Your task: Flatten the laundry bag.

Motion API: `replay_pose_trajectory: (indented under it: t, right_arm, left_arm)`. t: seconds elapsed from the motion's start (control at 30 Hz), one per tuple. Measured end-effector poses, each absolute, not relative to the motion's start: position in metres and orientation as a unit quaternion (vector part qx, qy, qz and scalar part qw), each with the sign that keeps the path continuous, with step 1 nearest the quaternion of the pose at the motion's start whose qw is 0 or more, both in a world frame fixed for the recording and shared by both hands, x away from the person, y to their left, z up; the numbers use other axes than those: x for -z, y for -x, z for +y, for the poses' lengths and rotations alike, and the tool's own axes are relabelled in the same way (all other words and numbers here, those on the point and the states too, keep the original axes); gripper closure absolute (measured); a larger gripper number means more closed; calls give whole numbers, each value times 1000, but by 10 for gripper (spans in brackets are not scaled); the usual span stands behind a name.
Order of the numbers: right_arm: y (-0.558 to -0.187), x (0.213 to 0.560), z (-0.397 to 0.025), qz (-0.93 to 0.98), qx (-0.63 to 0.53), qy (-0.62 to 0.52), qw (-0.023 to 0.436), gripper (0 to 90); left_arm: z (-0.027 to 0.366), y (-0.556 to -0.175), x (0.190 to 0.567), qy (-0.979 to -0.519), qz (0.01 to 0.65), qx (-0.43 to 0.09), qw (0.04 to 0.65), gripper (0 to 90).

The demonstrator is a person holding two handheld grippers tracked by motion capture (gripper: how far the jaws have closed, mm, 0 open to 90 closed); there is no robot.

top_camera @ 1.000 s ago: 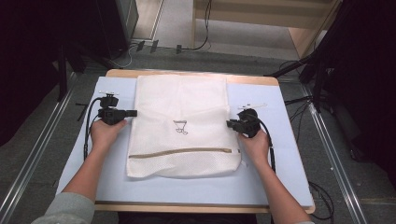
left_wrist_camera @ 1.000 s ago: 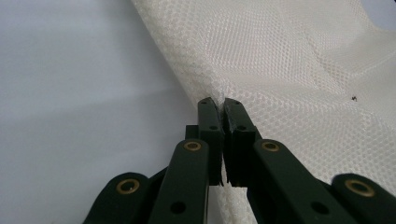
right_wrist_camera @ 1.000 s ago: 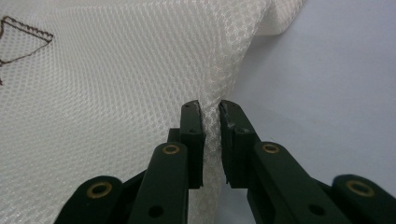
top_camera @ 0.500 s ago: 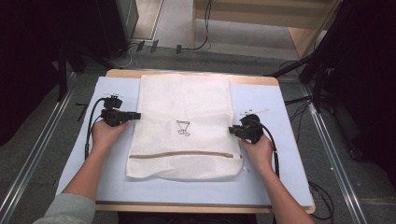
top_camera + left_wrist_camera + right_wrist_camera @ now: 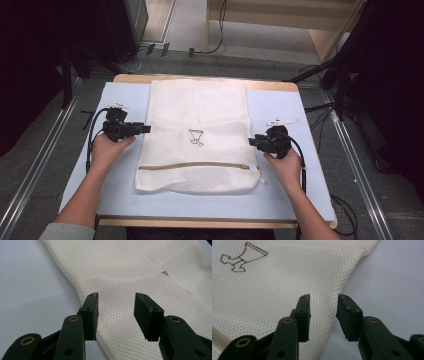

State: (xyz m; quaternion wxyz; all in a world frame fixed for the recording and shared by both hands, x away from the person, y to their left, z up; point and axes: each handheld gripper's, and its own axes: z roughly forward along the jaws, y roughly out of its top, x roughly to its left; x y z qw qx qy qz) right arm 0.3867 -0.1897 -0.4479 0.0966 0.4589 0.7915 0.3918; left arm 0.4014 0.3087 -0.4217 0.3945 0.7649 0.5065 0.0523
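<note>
Both hand-held grippers, left (image 5: 145,128) & right (image 5: 253,142), are held w/ jaws apart at mesh bag (image 5: 197,135) edges; thin single-layer pinches may be lost.

Mesh bag (image 5: 198,135): cream woven cloth, fine dotted weave, matt, with a tan zip strip (image 5: 194,165). Beneath the bag, table cover (image 5: 280,200): smooth, matt, pale blue. Left gripper (image 5: 116,312) jaws: matt black plastic with brass-coloured rivets.

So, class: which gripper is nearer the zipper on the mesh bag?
Right. The right gripper sits just above the zipper's end; the left gripper is farther up the opposite edge.
</note>
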Motion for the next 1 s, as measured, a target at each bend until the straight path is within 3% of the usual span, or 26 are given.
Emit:
replay_pose_trajectory:
  t: [0.23, 0.63, 1.0]
  right_arm:
    - [-357, 442, -194, 797, -400, -443, 89, 747]
    - [-293, 442, -201, 805, -392, -438, 74, 762]
    - [-264, 451, -195, 822, -391, -413, 22, 520]
  left_arm:
    - [304, -393, 418, -766, 497, -48, 404, 539]
    - [296, -397, 415, -770, 487, -47, 410, 534]
    - [294, -401, 415, -769, 486, -45, 412, 534]
